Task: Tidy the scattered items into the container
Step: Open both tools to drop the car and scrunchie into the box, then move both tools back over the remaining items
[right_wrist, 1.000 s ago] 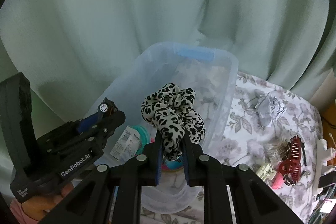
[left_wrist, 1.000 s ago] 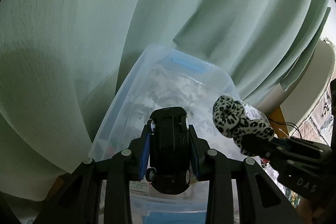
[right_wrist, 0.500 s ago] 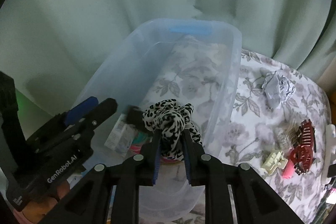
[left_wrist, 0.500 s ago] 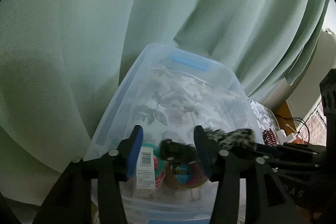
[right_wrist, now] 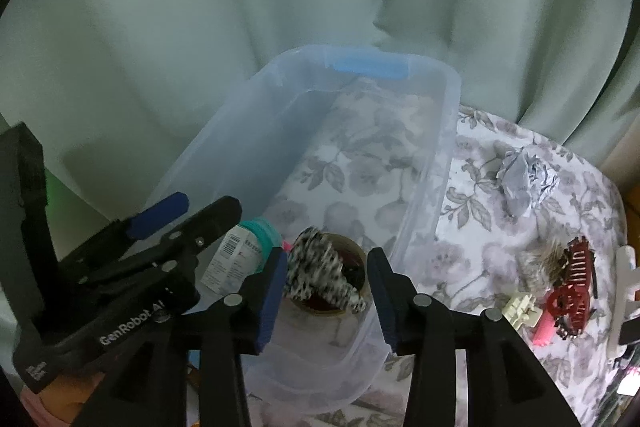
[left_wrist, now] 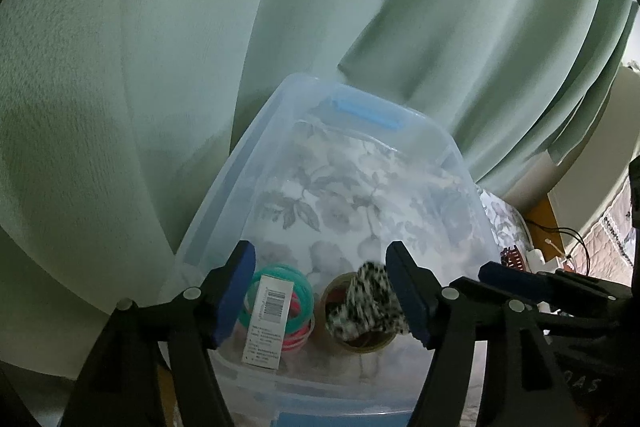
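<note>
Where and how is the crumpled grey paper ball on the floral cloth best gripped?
Grip the crumpled paper ball across its middle, coming from above with the right gripper, whose jaws are opening. It lies alone on the floral cloth, right of the clear bin; its soft, irregular folds should likely compress between the pads.

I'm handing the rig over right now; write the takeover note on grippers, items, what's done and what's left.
Left hand-held gripper: jaws opening, nothing between them.
Right hand-held gripper: jaws opening, no grip on the leopard-print scrunchie, blurred, over the brown tape roll in the clear plastic bin.
Left on the floral cloth: crumpled paper ball, dark red claw clips, cream clip.
</note>
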### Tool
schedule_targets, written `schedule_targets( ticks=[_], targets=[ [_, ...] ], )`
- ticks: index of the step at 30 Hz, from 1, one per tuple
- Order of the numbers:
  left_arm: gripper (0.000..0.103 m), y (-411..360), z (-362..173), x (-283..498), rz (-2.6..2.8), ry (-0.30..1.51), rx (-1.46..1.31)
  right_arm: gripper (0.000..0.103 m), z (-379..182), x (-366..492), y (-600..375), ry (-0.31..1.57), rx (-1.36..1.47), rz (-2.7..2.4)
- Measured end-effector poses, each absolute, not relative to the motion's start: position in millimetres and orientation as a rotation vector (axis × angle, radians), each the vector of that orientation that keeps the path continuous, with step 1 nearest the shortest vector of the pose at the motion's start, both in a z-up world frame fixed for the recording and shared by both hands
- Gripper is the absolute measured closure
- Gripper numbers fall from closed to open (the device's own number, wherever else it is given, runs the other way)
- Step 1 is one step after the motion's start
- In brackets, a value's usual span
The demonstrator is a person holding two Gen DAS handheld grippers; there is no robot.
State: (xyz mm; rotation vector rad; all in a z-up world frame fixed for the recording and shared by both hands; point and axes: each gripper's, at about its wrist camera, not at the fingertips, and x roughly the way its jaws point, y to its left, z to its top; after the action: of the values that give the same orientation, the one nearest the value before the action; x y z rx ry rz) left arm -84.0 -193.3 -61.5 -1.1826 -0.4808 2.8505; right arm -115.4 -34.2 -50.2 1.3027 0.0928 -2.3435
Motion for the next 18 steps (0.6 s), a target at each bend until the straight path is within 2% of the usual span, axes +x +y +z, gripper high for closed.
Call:
schedule_targets(
  ticks=[9, 18],
  targets=[
    [0.033, -181, -45, -76, 2.873, -0.468, -1.142, 0.056, -32, -103, -19, 0.067, 1.250, -2.377],
    [0.033, -147, -18, -61, 2.896, -0.343, -1.074, 0.055, -15, -82, 18, -0.018, 1.187, -2.426]
  ],
)
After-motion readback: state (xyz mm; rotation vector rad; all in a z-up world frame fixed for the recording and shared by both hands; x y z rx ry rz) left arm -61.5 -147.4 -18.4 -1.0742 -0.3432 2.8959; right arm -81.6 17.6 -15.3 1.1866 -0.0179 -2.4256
